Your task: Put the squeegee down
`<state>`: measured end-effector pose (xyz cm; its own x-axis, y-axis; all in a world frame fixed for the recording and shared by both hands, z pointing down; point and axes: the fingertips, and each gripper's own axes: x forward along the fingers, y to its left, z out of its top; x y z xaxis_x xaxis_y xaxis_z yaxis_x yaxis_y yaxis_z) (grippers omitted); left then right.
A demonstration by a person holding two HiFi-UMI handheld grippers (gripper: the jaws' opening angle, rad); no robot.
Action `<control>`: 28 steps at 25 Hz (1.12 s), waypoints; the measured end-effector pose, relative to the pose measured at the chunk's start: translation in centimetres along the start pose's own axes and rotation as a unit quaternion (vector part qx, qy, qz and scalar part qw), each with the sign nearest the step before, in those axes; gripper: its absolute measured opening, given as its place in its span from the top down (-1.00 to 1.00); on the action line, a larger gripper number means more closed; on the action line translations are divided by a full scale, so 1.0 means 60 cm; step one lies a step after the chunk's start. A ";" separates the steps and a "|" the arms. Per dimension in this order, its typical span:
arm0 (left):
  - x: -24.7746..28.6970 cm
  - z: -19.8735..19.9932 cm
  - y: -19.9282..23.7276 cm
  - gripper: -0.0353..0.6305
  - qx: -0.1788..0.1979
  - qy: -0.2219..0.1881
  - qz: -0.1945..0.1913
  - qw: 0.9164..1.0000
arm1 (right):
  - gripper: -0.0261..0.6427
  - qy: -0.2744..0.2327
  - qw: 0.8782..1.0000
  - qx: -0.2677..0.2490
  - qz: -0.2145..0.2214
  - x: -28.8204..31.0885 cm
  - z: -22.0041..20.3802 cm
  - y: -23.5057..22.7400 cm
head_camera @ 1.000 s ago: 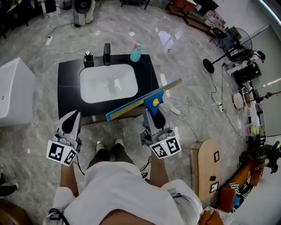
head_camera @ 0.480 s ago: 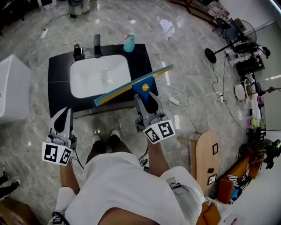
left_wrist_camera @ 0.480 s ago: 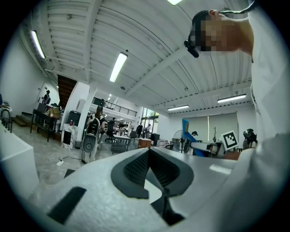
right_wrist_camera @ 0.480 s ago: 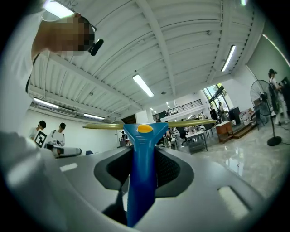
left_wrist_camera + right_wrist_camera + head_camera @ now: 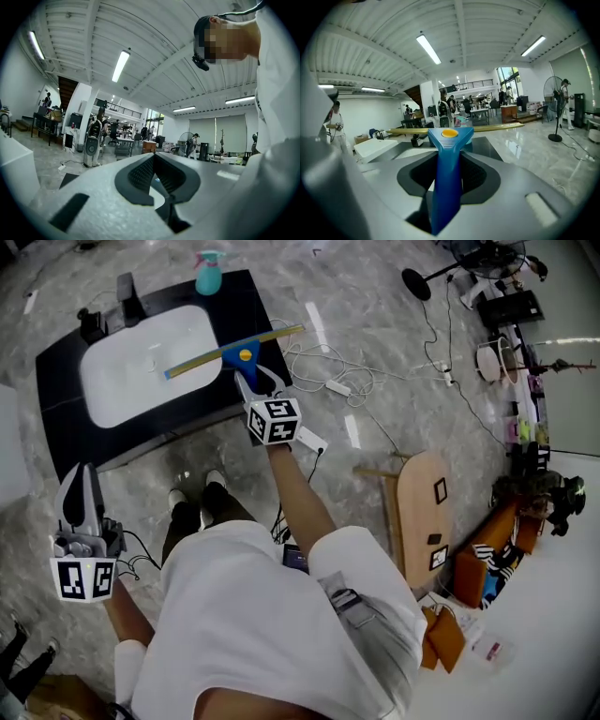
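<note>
The right gripper (image 5: pixel 447 174) was clamped on the squeegee (image 5: pixel 449 140) by its blue handle, jaws partly apart, with the yellow blade lying crosswise just beyond the tips. Only the head view placed that blade ahead of the gripper, over the white basin (image 5: pixel 122 371) of the black washstand (image 5: pixel 248 307) — apparently not resting yet. The put-down looked half done; the next move called for lowering until the squeegee was supported, then releasing. The left gripper (image 5: pixel 153 161), off at the person's side, had its tips together on nothing — plain only in its own view.
</note>
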<state>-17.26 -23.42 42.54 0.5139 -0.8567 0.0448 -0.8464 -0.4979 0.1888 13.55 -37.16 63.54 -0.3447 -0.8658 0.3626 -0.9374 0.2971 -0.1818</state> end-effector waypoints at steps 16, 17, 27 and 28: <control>0.114 -0.044 -0.050 0.88 0.003 0.035 -0.033 0.999 | 0.50 0.151 0.984 0.040 -0.091 0.188 -0.179 -0.144; 0.118 -0.046 -0.053 0.88 0.004 0.037 -0.034 0.999 | 0.50 0.157 0.982 0.041 -0.096 0.191 -0.184 -0.147; 0.139 -0.053 -0.063 0.88 0.006 0.045 -0.041 0.998 | 0.48 0.239 0.961 0.014 -0.142 0.211 -0.210 -0.169; 0.139 -0.051 -0.063 0.88 0.006 0.044 -0.041 0.998 | 0.48 0.240 0.960 0.013 -0.142 0.210 -0.209 -0.169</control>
<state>-9.34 -28.24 45.21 0.5907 -0.7984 0.1166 -0.8029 -0.5672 0.1834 18.08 -46.02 81.39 -0.0638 -0.6232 0.7795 -0.9976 0.0603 -0.0334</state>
